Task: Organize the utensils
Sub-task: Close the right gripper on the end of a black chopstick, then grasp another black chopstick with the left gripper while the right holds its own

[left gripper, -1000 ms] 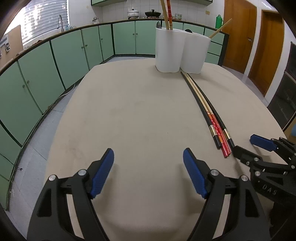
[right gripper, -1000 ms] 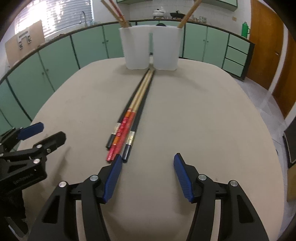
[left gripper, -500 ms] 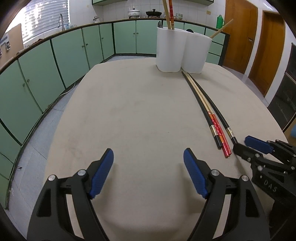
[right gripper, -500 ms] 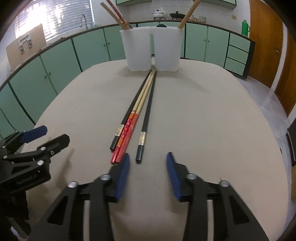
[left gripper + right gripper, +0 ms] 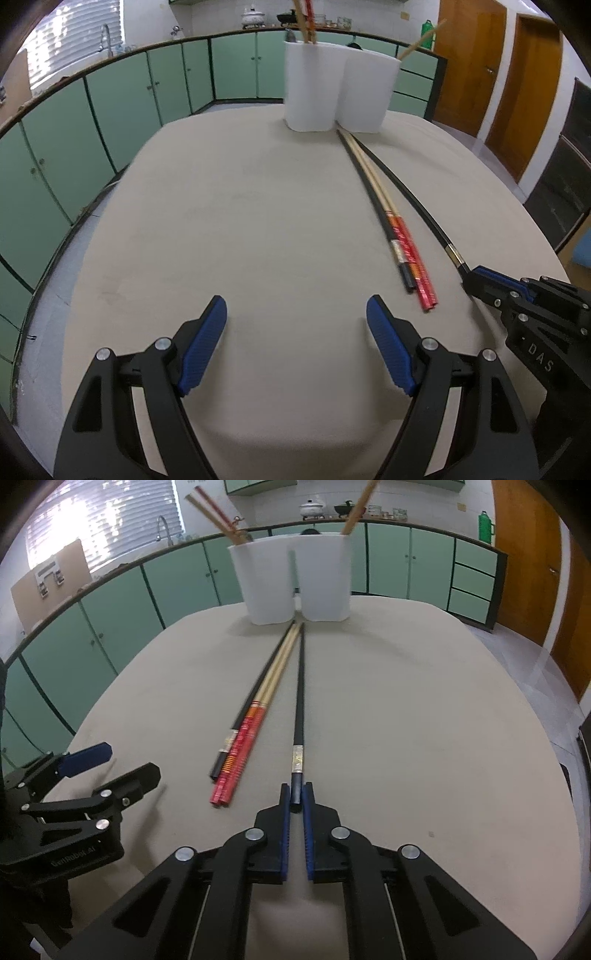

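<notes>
My right gripper [image 5: 296, 797] is shut on the near end of a black chopstick [image 5: 300, 694] that lies on the beige table [image 5: 406, 720] and points at the white holders. To its left lie a pair of red-and-wood chopsticks [image 5: 251, 734] and another black chopstick [image 5: 243, 716]. Two white holders [image 5: 291, 581] stand at the far edge with chopsticks inside. My left gripper [image 5: 295, 347] is open and empty above the near table; the same chopsticks [image 5: 402, 243] and the right gripper [image 5: 480, 280] show to its right.
Green cabinets [image 5: 110, 110] curve around the table's left and far sides. Wooden doors [image 5: 517, 81] stand at the right. The table's rounded edge drops to the floor on both sides.
My right gripper moved forward and to the right and closed on the end of the rightmost black chopstick, which has shifted away from the other three. The left gripper stayed open, almost still.
</notes>
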The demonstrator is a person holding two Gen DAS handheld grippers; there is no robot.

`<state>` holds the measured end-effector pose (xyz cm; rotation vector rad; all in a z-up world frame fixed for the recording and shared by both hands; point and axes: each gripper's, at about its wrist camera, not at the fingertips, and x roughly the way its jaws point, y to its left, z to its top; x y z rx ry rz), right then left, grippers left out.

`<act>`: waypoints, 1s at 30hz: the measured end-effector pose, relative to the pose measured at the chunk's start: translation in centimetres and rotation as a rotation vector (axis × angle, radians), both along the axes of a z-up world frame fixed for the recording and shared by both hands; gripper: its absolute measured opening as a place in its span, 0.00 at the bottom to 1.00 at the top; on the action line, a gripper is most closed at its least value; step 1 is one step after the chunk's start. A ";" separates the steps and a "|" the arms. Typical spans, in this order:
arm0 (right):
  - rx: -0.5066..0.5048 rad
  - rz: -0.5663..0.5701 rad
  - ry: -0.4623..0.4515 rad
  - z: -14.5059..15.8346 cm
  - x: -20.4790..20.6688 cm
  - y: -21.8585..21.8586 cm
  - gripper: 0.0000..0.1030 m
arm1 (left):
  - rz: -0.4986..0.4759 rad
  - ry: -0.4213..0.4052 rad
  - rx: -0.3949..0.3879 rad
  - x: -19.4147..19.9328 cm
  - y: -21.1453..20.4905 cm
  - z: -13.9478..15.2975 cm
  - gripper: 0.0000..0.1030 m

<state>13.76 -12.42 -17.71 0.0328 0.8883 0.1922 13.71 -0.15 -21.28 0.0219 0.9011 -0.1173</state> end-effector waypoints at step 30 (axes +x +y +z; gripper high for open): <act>0.023 -0.030 0.009 -0.3 0.6 -3.6 0.07 | -0.039 0.009 0.017 1.4 -4.9 -0.6 0.58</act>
